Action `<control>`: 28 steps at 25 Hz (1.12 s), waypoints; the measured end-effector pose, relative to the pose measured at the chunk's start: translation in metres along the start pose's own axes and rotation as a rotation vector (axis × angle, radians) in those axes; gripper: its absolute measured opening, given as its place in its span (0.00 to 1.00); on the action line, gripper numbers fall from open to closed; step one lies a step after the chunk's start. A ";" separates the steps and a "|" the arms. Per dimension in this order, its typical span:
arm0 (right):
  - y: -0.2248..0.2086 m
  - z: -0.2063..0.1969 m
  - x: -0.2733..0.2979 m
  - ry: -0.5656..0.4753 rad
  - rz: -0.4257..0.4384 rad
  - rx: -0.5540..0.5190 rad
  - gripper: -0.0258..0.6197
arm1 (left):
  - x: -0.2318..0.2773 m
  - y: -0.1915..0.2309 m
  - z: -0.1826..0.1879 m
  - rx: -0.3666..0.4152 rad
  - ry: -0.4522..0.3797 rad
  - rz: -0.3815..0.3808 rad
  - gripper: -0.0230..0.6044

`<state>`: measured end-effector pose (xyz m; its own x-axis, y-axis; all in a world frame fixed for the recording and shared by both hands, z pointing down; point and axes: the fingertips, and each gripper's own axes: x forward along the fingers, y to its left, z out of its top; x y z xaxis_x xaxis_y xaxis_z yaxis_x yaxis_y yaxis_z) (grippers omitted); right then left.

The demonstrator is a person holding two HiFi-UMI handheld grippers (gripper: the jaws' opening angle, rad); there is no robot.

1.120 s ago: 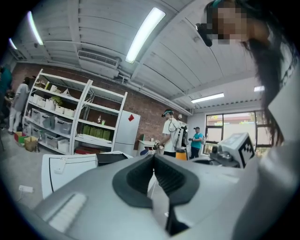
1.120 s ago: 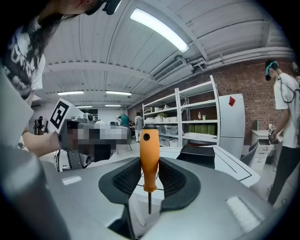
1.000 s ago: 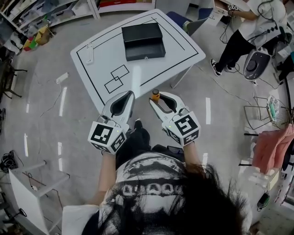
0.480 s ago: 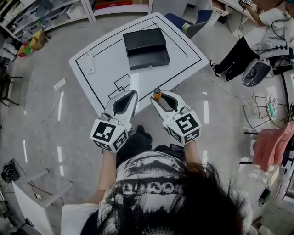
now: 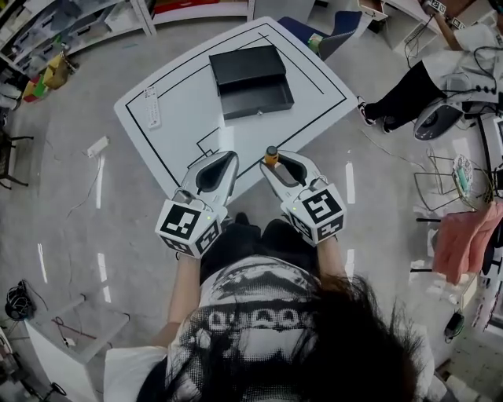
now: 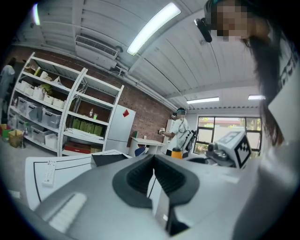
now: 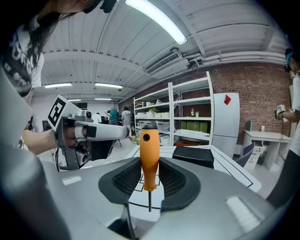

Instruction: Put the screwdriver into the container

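Observation:
The screwdriver [image 7: 150, 154] has an orange handle and a thin metal shaft pointing down. It stands upright between the pads of my right gripper [image 7: 150, 168], which is shut on the handle. In the head view the right gripper [image 5: 272, 163] holds the screwdriver [image 5: 270, 155] just over the near edge of the white table [image 5: 173, 110]. The container [image 5: 250, 72] is a black open box at the table's far side, also in the right gripper view as the container [image 7: 193, 156]. My left gripper [image 5: 229, 160] hovers beside the right one, shut with nothing in it, pads together in the left gripper [image 6: 153, 164] view.
A white remote-like item [image 5: 152, 110] lies at the table's left end, and black outlines are drawn on the tabletop. A seated person [image 5: 428, 74] and a blue chair [image 5: 334, 31] are to the right of the table. Shelving [image 5: 71, 23] stands behind.
Both grippers have edged forward toward the table's near edge, the screwdriver still held upright in the right one. The table sits slightly differently in view.

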<state>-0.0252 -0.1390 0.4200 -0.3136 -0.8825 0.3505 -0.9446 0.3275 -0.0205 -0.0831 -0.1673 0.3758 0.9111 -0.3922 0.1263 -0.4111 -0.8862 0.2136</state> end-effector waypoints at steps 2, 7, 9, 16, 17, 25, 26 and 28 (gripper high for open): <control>-0.003 0.000 0.001 0.003 -0.004 -0.006 0.22 | 0.002 0.001 0.000 0.000 -0.002 -0.003 0.04; -0.024 0.002 0.004 0.013 -0.012 -0.013 0.22 | 0.014 0.001 0.001 -0.003 0.006 -0.002 0.04; -0.034 0.002 0.008 0.022 -0.010 -0.021 0.22 | 0.017 0.004 0.001 -0.007 0.007 0.007 0.04; -0.073 0.008 0.040 0.037 0.041 -0.065 0.22 | 0.039 0.025 0.005 -0.014 -0.006 0.076 0.04; -0.081 0.009 0.046 0.040 0.050 -0.071 0.22 | 0.044 0.028 0.006 -0.013 -0.005 0.086 0.04; -0.134 0.018 0.088 0.084 0.142 -0.155 0.22 | 0.086 0.053 0.021 -0.023 -0.015 0.200 0.04; -0.141 0.019 0.093 0.087 0.156 -0.164 0.22 | 0.092 0.055 0.022 -0.021 -0.014 0.212 0.04; -0.156 0.019 0.101 0.100 0.174 -0.183 0.22 | 0.105 0.057 0.023 -0.021 -0.013 0.232 0.04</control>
<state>0.0889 -0.2862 0.4405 -0.4505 -0.7727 0.4473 -0.8410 0.5354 0.0778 -0.0107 -0.2648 0.3787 0.7924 -0.5881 0.1621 -0.6100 -0.7667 0.2001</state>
